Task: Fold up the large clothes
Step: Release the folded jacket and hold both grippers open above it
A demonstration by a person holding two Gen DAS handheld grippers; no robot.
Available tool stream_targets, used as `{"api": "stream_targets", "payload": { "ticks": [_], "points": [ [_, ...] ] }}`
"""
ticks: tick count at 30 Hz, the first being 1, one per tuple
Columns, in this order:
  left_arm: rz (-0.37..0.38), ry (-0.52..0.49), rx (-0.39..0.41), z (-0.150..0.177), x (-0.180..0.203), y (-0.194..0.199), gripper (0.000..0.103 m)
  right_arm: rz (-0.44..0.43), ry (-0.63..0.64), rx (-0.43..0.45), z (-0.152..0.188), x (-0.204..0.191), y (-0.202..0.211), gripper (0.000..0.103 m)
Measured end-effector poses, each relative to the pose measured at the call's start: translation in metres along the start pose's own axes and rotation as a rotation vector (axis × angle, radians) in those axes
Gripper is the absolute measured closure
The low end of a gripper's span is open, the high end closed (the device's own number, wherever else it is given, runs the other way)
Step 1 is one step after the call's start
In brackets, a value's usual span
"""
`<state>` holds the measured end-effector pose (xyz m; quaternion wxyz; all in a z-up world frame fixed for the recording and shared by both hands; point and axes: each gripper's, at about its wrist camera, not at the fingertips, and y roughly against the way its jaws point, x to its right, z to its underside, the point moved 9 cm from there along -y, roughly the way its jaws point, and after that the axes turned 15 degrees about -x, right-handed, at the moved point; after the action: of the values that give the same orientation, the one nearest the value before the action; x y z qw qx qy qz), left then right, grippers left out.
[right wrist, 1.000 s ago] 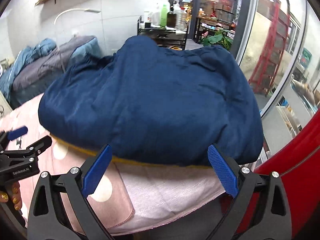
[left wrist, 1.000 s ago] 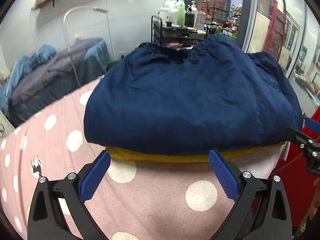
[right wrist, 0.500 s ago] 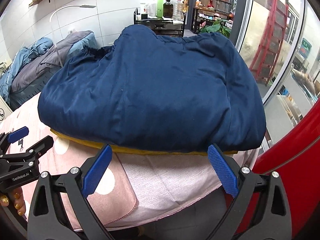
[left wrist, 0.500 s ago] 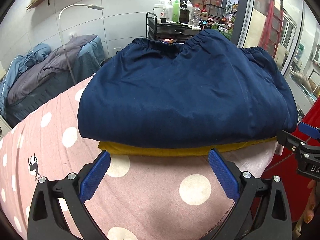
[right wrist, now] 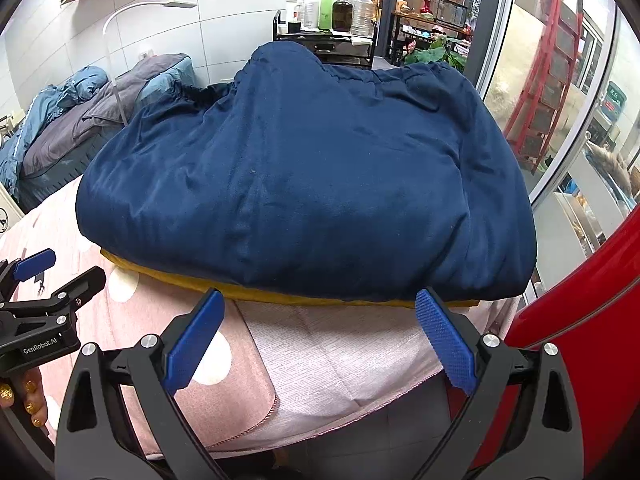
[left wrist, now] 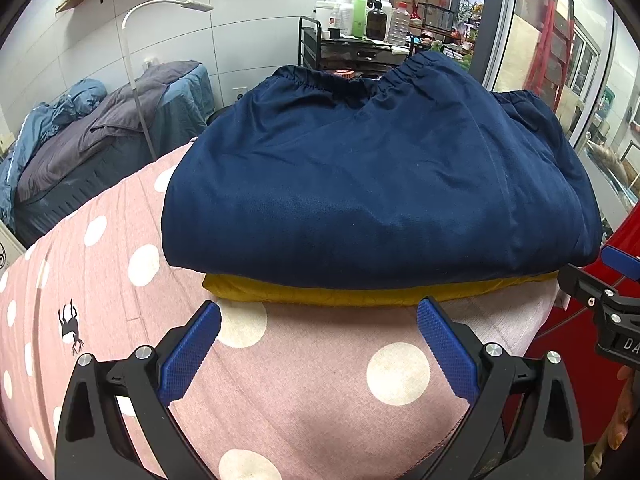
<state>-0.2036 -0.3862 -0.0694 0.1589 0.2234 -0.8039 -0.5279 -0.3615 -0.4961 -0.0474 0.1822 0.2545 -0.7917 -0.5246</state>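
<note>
A folded navy blue garment (left wrist: 376, 184) with an elastic waistband at its far edge lies on top of a folded mustard yellow garment (left wrist: 360, 294), on a pink polka-dot cloth (left wrist: 280, 392). Both also show in the right wrist view: the navy garment (right wrist: 312, 184) and the yellow edge (right wrist: 280, 297) beneath it. My left gripper (left wrist: 318, 346) is open and empty, just short of the stack's near edge. My right gripper (right wrist: 320, 336) is open and empty at the stack's right front corner. Each gripper shows at the edge of the other's view.
The pink cloth's hem (right wrist: 256, 420) hangs over the table's near right edge. A red object (right wrist: 580, 340) stands close on the right. Behind are a bed with blue-grey bedding (left wrist: 100, 136), a white lamp (left wrist: 160, 12) and a cart of bottles (left wrist: 360, 12).
Both grippers have drawn back and risen a little from the stack; the navy garment looks smaller and further off. Both stay open and empty. The stack has not moved.
</note>
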Motion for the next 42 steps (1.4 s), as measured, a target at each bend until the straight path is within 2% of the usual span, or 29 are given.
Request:
{"api": "stream_targets", "payload": {
  "ticks": [31, 42],
  "points": [
    [0.001, -0.015, -0.004, -0.0035, 0.0004, -0.0009, 0.006, 0.011, 0.014, -0.01, -0.0037, -0.0027, -0.0015, 0.008],
    [-0.024, -0.039, -0.02, -0.0047, 0.0056, -0.0019, 0.006, 0.008, 0.009, -0.008, -0.0053, -0.0017, -0.0013, 0.008]
  ]
}}
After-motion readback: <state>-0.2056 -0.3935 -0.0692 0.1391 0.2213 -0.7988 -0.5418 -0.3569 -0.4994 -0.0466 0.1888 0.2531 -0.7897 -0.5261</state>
